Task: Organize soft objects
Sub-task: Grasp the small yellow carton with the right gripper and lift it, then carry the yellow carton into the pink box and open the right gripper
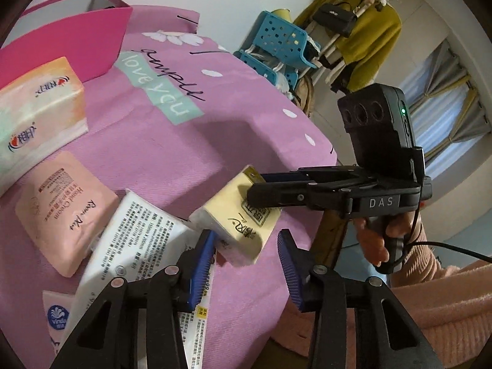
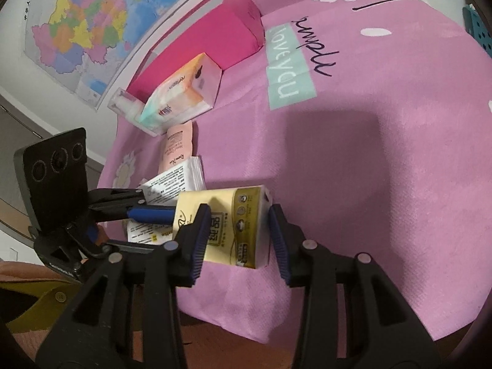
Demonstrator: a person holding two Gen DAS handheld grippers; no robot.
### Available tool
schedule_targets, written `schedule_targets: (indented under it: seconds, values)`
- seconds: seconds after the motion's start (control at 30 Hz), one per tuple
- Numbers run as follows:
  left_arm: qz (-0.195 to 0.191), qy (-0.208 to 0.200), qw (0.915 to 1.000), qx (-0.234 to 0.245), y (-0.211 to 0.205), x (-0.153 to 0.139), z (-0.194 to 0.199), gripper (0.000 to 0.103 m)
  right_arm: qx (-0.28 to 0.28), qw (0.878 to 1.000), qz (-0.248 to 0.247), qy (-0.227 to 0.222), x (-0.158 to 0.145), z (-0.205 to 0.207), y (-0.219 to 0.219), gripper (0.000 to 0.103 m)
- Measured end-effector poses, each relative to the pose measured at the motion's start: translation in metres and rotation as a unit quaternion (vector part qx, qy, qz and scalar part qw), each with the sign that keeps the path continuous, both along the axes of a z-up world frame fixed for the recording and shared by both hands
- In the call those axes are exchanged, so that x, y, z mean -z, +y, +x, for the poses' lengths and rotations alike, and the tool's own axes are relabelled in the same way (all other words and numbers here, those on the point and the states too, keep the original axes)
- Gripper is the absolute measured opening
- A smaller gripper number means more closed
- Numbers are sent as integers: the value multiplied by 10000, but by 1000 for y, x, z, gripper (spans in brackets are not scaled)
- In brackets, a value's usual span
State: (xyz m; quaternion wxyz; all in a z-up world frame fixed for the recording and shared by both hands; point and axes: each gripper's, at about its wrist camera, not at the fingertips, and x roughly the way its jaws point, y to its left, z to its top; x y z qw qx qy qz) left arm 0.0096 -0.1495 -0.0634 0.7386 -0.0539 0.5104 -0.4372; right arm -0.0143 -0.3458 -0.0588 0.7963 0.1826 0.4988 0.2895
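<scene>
A yellow tissue pack lies near the front edge of the pink tablecloth. My right gripper is shut on it, a blue pad on each side; in the left wrist view the right gripper reaches in from the right. My left gripper stands open at the pack's other end: the left pad is beside the pack's corner and the right pad is apart from it. A white wipes pack, a pink hand cream pouch and a peach tissue pack lie to the left.
A magenta box stands open at the back. A small clear bottle sits beside the peach pack. A Vinda pack lies at the near left. Beyond the table stand blue baskets and a coat rack.
</scene>
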Motion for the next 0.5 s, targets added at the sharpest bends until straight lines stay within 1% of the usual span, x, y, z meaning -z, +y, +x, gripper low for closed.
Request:
schedule_targets:
  seconds: [0.13,0.33,0.5]
  values:
    - [-137,-77,9998,-121,10,-8,2,42,3,9997,-11,-230,-14,0,6,38]
    - [-253,-498,9974,-446,31,-34,8,42,-118,9977,-5,-663,-41,12,22,38]
    - [-284,-779,9939,-730,50,-56,19,42,-182,9954,181,-925,-58,35,36,38]
